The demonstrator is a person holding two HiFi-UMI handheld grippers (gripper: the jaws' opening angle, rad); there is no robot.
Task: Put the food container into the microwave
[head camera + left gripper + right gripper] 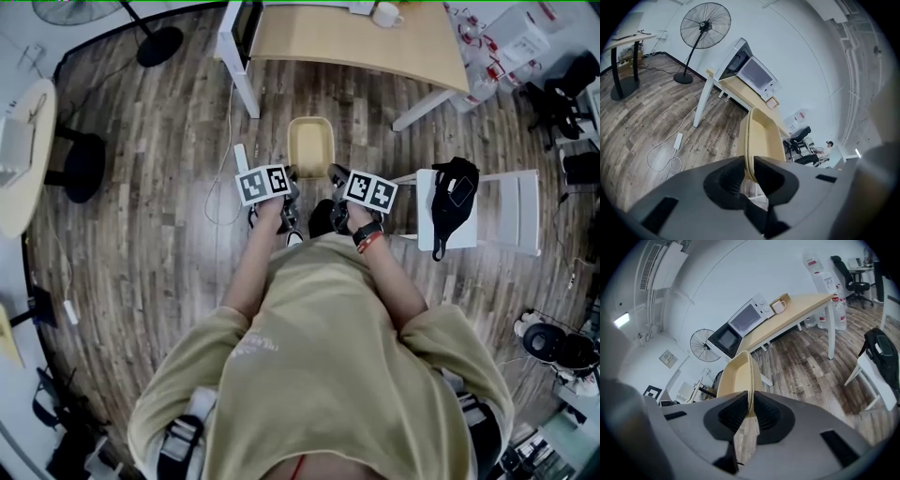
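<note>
Head view: you stand on the wooden floor with the food container [311, 145] held out at 12 o'clock, in the air and level. The left tongs [291, 178] grip its near rim at one corner and the right tongs [335, 176] grip the other. The surface [375, 47] lies farther off at 12 o'clock, well apart from the container. A white chair [506, 211] with a black bag [453, 202] on it stands at 3 o'clock, and a fan base [159, 45] sits at 11 o'clock. The floor straight ahead looks open.

Left gripper view: the tongs are clenched on the thin rim of the container, which runs away toward 12 o'clock. The microwave [757, 77] sits on the surface at 12 o'clock, with a darker appliance touching its 9 o'clock side. Its door looks closed. A power strip [678, 140] and its cord lie on the floor at 9 o'clock, off your line.

Right gripper view: these tongs also pinch the rim. A mug [778, 306] stands just beside the microwave at 3 o'clock.

By my reading, the pickup is done. The walk to the surface, opening the door and sliding the container in are left. With both tongs occupied, the door is the main obstacle.
</note>
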